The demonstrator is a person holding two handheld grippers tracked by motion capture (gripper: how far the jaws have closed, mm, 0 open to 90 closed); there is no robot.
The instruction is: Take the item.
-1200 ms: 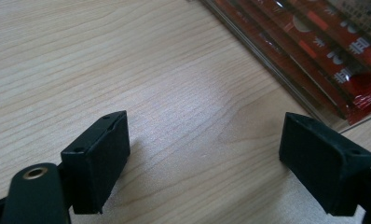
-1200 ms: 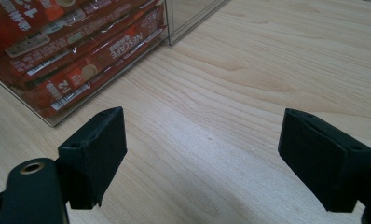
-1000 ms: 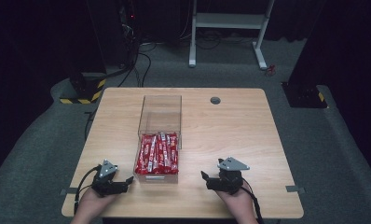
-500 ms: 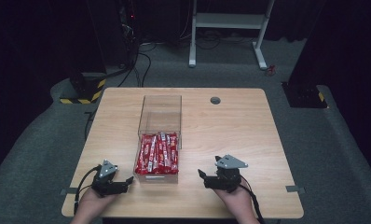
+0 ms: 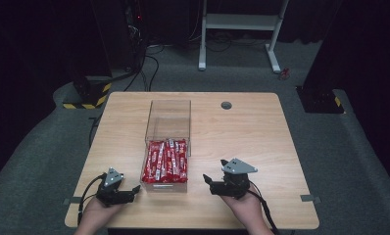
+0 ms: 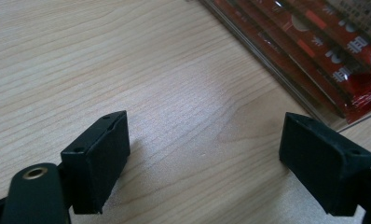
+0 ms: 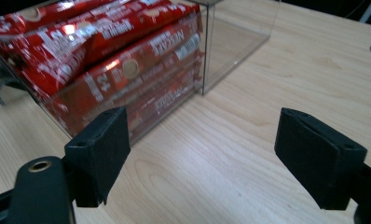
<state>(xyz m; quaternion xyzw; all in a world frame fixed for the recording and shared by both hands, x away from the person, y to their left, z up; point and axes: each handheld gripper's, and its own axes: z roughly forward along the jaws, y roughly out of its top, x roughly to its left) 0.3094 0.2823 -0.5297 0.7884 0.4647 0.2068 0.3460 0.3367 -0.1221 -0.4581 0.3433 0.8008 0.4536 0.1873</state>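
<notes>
You have two grippers on one wooden table [image 5: 252, 132]. Your left gripper [image 5: 133, 191] sits at the near left edge, its jaws spread apart with nothing but bare wood between them; in the left gripper view [image 6: 204, 154] the red packets [image 6: 314, 51] lie just beyond its right jaw, not touching it. Your right gripper [image 5: 207, 181] is at the near right, pointing toward the box; its jaws also stand wide apart and hold nothing, though they have just been closing a little, with only tabletop between them in the right gripper view [image 7: 202, 154].

Between your two hands stands one clear plastic box [image 5: 167, 113], long and open-topped. Its near half holds the red packets [image 5: 165, 160], laid lengthwise side by side and stacked; from above you can count about five across the top, but the exact total cannot be told because lower ones are covered. Its far half holds nothing. In the right gripper view the clear box [image 7: 230, 42] wall is just beside your left jaw, with the packets [image 7: 104, 56] pressed against it from inside.

One small round grey grommet [image 5: 226, 105] sits in the far part of the table, well apart from the box.
</notes>
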